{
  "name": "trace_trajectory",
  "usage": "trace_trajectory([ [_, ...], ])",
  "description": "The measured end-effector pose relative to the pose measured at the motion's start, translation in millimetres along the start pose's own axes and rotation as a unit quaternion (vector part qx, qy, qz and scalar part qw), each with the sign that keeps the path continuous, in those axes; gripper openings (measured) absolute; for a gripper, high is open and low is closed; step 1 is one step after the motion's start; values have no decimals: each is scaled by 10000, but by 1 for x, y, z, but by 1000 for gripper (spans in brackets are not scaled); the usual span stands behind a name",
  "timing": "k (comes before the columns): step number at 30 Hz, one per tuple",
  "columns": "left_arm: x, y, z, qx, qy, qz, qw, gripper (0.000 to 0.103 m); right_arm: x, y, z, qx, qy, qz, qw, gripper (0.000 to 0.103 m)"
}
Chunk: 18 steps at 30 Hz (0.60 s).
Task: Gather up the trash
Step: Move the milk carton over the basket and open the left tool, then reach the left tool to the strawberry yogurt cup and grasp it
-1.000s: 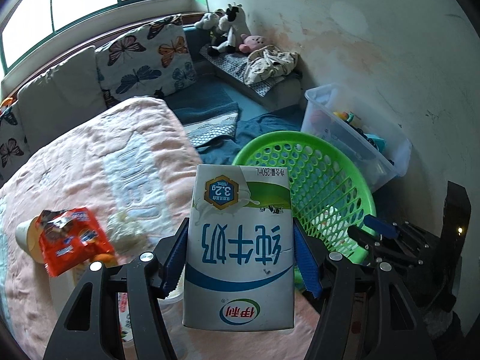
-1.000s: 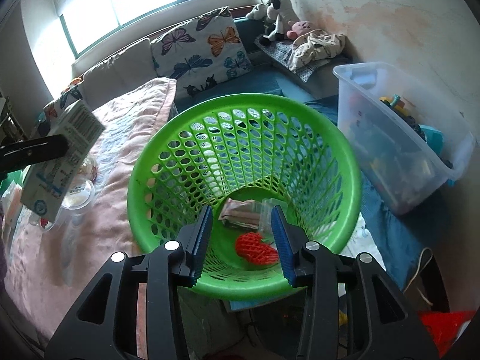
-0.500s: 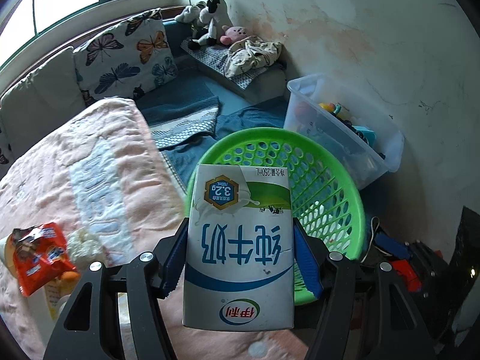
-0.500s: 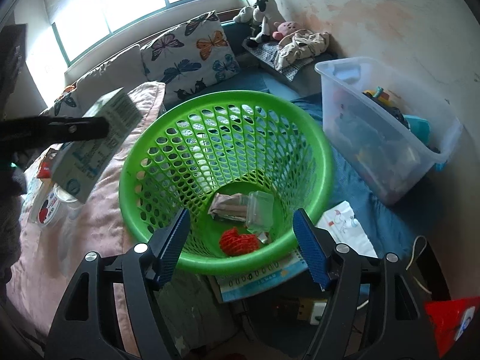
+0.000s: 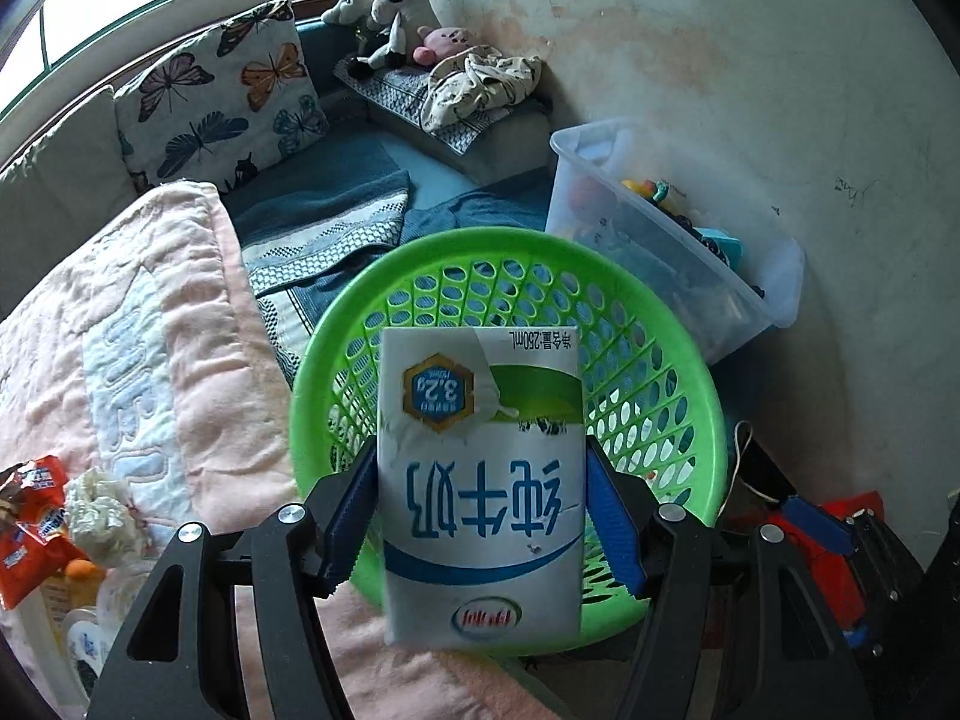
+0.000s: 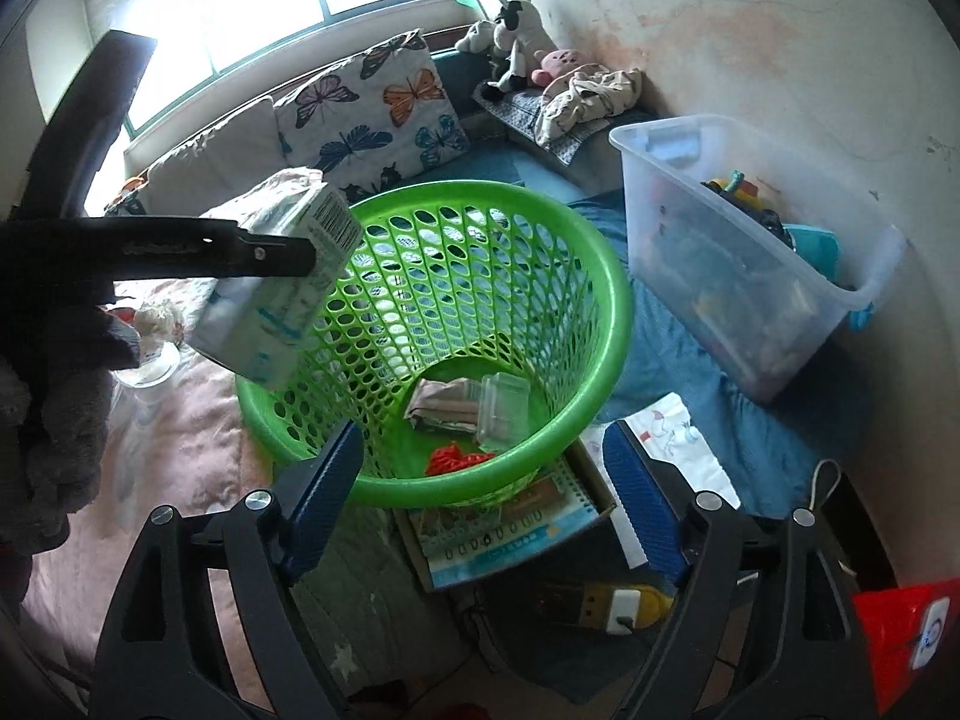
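A white and blue milk carton (image 5: 480,480) sits clamped between the blue pads of my left gripper (image 5: 480,522), hanging over the near rim of the green basket (image 5: 678,360). From the right wrist view the same carton (image 6: 282,294) hovers at the left rim of the basket (image 6: 612,312). Inside lie a clear plastic box (image 6: 504,405), a crumpled wrapper (image 6: 441,405) and a red scrap (image 6: 453,459). My right gripper (image 6: 480,504) is opening wide, with nothing between its pads, just in front of the basket's near rim.
A pink blanket (image 5: 138,330) carries a red snack wrapper (image 5: 30,528) and a crumpled tissue (image 5: 99,507). A clear bin of toys (image 6: 756,246) stands right of the basket. A notebook (image 6: 510,531) and a power strip (image 6: 600,606) lie under the right gripper.
The left gripper carried the carton from over the blanket to over the basket. The right gripper's jaws opened wide and drew back from the basket.
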<state>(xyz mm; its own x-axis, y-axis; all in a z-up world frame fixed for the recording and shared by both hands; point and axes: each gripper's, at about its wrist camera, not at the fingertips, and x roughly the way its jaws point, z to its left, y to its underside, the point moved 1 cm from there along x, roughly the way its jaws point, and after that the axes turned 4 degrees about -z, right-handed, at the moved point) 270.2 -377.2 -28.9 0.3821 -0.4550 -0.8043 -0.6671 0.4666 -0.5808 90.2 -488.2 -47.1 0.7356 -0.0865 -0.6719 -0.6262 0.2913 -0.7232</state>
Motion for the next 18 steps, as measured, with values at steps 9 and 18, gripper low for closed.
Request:
trace_trajectory([
  [9,-9,7,4,-42,42,-47,10000,71,-10,-1,4,-28,134,-233,9996,83],
  [18,-57,40,42,-255,-177,-376,9988,71,-10,0,37,-422,11,-215,9989,87],
])
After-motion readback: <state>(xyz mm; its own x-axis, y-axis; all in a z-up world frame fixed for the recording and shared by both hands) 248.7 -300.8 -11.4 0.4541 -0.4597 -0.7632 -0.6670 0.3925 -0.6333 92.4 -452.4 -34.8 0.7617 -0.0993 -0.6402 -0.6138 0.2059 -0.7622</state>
